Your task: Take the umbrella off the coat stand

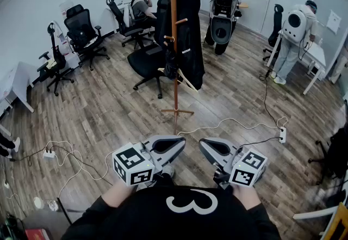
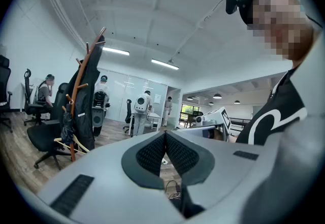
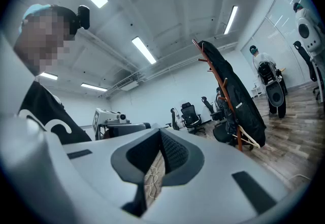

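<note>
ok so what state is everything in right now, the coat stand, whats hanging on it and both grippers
tall wooden coat stand, upright on the floor
dark folded umbrella, closed up, hanging on the stand, not yet touched
long black coat, hanging on the stand
left gripper, shut, nothing between its jaws, well short of the stand
right gripper, shut, nothing between its jaws, well short of the stand
</note>
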The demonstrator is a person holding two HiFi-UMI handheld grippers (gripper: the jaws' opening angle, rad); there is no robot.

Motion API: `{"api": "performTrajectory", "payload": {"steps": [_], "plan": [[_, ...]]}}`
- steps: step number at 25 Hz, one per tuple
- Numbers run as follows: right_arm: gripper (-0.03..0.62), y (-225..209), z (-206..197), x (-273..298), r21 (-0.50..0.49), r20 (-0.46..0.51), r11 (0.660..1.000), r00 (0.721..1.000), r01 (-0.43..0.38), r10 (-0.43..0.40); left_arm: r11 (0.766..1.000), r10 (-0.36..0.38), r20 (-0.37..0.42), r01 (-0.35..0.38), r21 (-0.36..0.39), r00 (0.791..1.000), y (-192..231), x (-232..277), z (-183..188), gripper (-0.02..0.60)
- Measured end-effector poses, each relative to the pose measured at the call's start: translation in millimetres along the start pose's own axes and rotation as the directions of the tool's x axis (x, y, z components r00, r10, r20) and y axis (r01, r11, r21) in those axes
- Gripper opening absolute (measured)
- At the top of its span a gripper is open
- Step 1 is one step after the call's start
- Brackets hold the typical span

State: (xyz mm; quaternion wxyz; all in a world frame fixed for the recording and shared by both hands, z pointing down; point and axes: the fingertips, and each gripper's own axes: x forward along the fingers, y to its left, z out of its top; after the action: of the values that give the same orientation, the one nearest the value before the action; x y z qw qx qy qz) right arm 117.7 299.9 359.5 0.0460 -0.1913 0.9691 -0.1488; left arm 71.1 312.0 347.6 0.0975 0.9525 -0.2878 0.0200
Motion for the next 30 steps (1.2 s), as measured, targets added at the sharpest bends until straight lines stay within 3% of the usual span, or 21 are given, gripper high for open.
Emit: {"api": "performTrajectory", "payload": {"steps": [8, 15, 30], "plan": [[0.025, 0, 8, -10, -0.026, 0.007, 1.0, 1.0, -0.013, 0.013, 0.999, 0.012, 0.001, -0.012, 0.03, 1.0, -6, 5, 7, 0.015], [0.025, -17, -11, 1, 0.014, -0.02, 1.0, 1.0, -0.003, 0.003, 1.0, 0.018, -0.004, -0.018, -0.007, 1.0, 15, 10, -7, 0.017], [0.026, -106, -13, 96, 0.088, -0.053, 0.995, 0.998, 0.038, -0.033, 0.996, -0.002, -0.028, -0.001, -0.087, 1.0, 145, 26, -8, 0.017]]}}
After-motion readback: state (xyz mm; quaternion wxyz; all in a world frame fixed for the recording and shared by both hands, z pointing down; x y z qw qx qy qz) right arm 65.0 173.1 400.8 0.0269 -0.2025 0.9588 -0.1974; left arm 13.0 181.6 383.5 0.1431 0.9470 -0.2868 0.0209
